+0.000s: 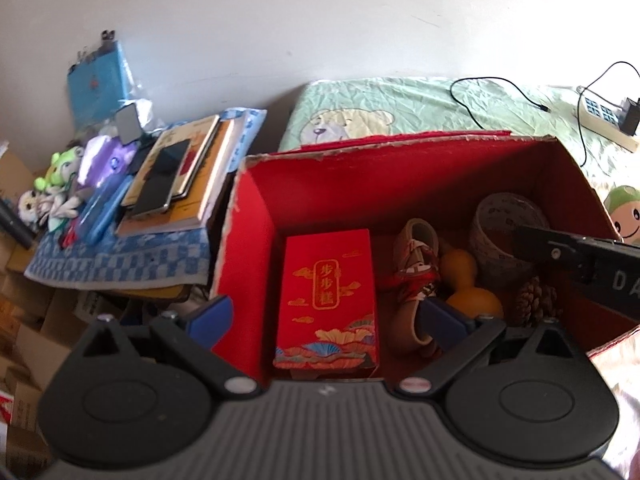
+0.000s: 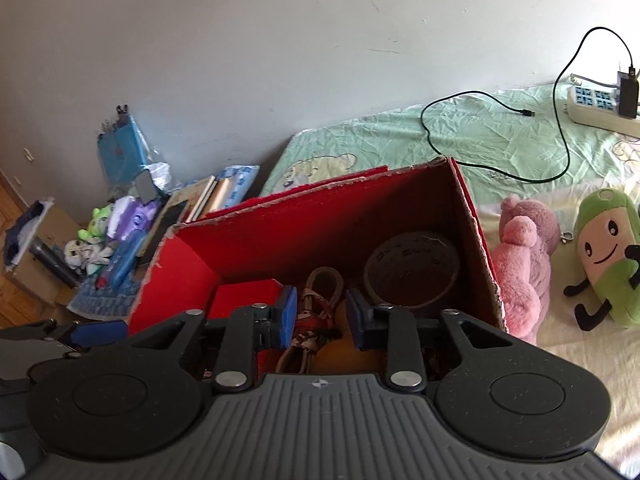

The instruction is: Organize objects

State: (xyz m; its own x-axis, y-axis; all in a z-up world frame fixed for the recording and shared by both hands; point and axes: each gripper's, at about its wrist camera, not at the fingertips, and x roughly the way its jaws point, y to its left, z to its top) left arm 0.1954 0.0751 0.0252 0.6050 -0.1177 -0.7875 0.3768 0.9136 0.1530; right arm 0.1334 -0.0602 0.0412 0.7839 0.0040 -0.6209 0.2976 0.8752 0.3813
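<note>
Red cardboard box (image 1: 256,240) gathers the small items together, left gripper (image 1: 324,320) spread wide over its red packet (image 1: 328,292), right gripper (image 2: 321,320) part-open, empty, tape roll (image 2: 412,276) at two o'clock.

A home bedroom: bed (image 2: 500,136), plush toys (image 2: 608,256), books (image 1: 188,176)

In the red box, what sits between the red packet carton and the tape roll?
In the left wrist view, between the red packet carton and the tape roll lie a small patterned shoe and a yellow gourd, inside the red box.
</note>
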